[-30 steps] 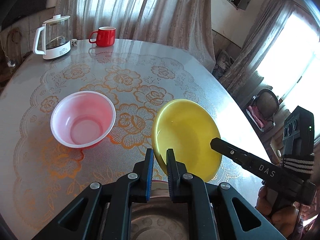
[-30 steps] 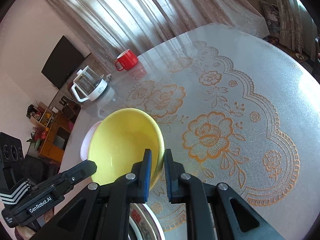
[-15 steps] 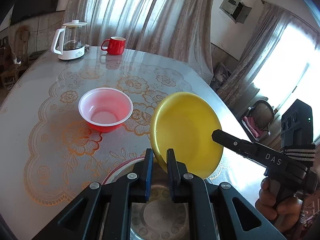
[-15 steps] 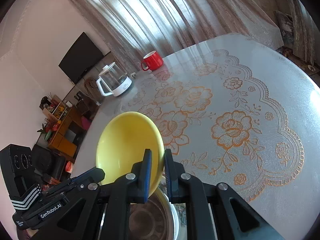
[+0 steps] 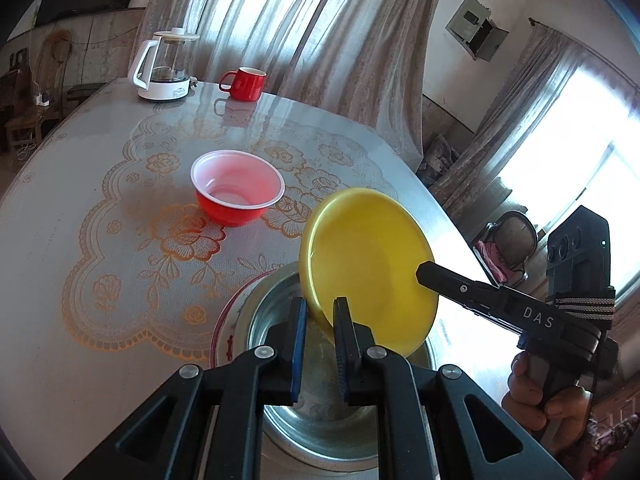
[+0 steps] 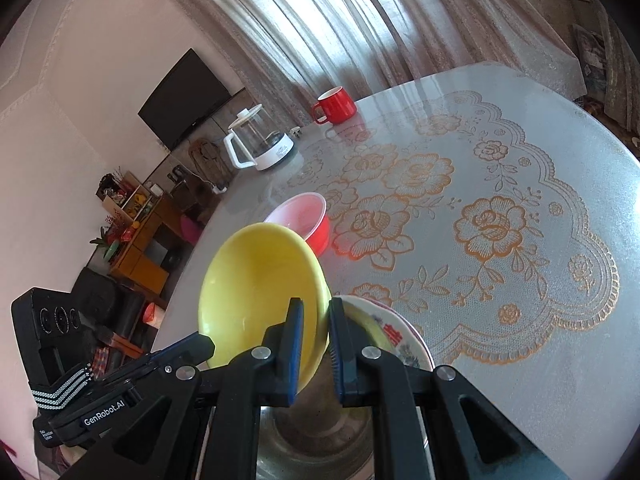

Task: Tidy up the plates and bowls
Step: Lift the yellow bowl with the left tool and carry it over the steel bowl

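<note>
Holding the yellow plate [image 5: 372, 264] tilted over the steel bowl [image 5: 320, 420] on the patterned plate [image 6: 400, 340], both tools, left tool [image 5: 320, 316] and right tool [image 6: 314, 320], clamp its rim; red bowl [image 5: 236, 196] on worktop [image 5: 80, 240] unstacked

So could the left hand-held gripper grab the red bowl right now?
Probably not yet. The left hand-held gripper is shut on the yellow plate's rim, like the right one. The red bowl sits unblocked on the table, so it must let go first.

Bright curtained-window daylight, blown-out glare, fisheye-warped dark corners.
</note>
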Action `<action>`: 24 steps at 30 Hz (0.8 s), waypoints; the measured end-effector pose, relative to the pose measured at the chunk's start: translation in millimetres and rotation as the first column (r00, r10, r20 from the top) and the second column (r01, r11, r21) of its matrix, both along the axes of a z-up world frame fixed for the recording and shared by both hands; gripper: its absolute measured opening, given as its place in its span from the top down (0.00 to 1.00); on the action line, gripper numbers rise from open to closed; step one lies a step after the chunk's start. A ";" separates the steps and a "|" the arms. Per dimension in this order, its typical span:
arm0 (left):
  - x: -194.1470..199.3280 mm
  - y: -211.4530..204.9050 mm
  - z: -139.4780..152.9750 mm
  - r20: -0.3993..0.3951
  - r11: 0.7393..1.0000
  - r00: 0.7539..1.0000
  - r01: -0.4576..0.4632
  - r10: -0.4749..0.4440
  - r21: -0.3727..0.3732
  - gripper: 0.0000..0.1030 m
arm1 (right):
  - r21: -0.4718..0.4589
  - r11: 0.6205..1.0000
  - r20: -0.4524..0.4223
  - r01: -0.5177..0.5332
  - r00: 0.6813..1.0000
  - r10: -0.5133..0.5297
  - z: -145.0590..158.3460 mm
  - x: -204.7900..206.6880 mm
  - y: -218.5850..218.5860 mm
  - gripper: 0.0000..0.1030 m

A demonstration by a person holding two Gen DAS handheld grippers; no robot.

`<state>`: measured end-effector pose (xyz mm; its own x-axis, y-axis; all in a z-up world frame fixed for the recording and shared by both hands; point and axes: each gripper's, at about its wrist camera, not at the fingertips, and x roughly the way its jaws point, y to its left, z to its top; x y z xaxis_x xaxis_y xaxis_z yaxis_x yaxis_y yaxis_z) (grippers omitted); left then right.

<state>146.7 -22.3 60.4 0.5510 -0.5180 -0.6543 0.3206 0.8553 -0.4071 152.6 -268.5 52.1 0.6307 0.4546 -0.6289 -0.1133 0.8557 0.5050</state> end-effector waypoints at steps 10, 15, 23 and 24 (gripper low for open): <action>-25.1 9.2 -12.4 -0.028 1.000 1.000 0.006 -0.006 -0.001 0.87 | 0.007 1.000 -0.028 -0.031 0.999 0.031 -9.2 -23.0 8.5 0.89; -28.9 11.8 -18.4 -0.051 1.000 0.999 0.009 -0.010 -0.006 0.87 | 0.010 0.999 -0.052 -0.035 0.998 0.036 -15.8 -29.9 9.7 0.89; -34.0 11.6 -22.4 -0.063 1.000 0.998 0.015 -0.015 -0.001 0.87 | 0.011 0.999 -0.065 -0.030 0.997 0.031 -19.2 -35.4 8.6 0.88; -34.3 11.7 -23.4 -0.066 1.000 0.998 0.016 -0.016 -0.001 0.87 | 0.010 0.999 -0.068 -0.031 0.997 0.032 -19.6 -35.5 8.7 0.88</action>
<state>112.5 -10.6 37.0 0.4984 -0.5266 -0.6887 0.3063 0.8501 -0.4283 117.1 -259.8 32.5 0.5717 0.4792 -0.6660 -0.1047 0.8477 0.5200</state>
